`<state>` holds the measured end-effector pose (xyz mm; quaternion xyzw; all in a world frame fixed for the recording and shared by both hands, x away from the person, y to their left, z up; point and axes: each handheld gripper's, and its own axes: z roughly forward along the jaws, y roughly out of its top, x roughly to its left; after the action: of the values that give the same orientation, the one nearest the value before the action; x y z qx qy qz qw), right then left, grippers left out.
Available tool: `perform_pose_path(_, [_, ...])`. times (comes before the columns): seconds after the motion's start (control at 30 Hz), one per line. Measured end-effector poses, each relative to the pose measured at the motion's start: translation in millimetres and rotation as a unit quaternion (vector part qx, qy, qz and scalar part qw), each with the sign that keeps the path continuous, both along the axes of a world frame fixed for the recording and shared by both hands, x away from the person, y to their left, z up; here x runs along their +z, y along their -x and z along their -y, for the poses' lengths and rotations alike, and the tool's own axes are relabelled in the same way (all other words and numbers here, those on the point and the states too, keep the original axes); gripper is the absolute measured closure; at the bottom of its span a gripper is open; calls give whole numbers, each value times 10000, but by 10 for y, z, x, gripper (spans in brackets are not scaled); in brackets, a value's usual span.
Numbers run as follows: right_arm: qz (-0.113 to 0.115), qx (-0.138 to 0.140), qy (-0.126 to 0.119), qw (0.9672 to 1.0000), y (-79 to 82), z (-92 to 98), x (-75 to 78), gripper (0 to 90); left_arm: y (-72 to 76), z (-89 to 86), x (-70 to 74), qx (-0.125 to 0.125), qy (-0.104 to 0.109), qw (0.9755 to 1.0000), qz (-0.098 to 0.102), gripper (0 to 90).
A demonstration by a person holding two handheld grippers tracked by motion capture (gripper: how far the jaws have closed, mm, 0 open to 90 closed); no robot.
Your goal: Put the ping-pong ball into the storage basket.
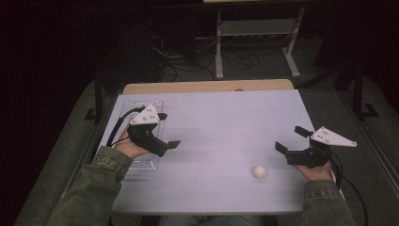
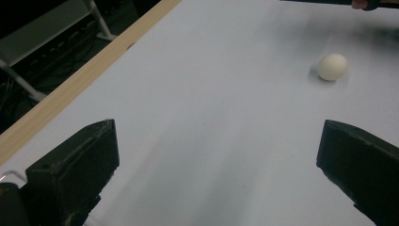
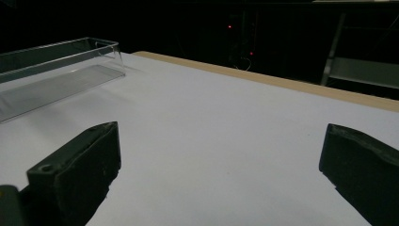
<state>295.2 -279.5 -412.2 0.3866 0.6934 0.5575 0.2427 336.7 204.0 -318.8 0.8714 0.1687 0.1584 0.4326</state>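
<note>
- Egg (image 1: pixel 259 171) lies loose on table (image 1: pixel 221 117), near right tongs (image 1: pixel 291 139).
- Both tongs released; left tongs (image 1: pixel 168 130) over tray (image 1: pixel 155 104).
- Next, probably: grasp egg gently.

Small white egg (image 1: pixel 259 171), whole, lying on its side on the bare desk (image 1: pixel 211 117), near the front edge, right of middle
</note>
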Motion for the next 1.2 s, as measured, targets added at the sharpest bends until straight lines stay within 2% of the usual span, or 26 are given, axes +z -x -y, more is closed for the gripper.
perform_pose_path(0.57, [-9, 24, -11, 10000, -3, 2, -2, 0, -52, 256, -36, -286, -96, 9995, -44, 0])
perform_pose_path(1.2, [-23, 44, 16, 10000, -7, -5, -7, 0, -83, 548, -142, -579, -184, 9981, -128, 0])
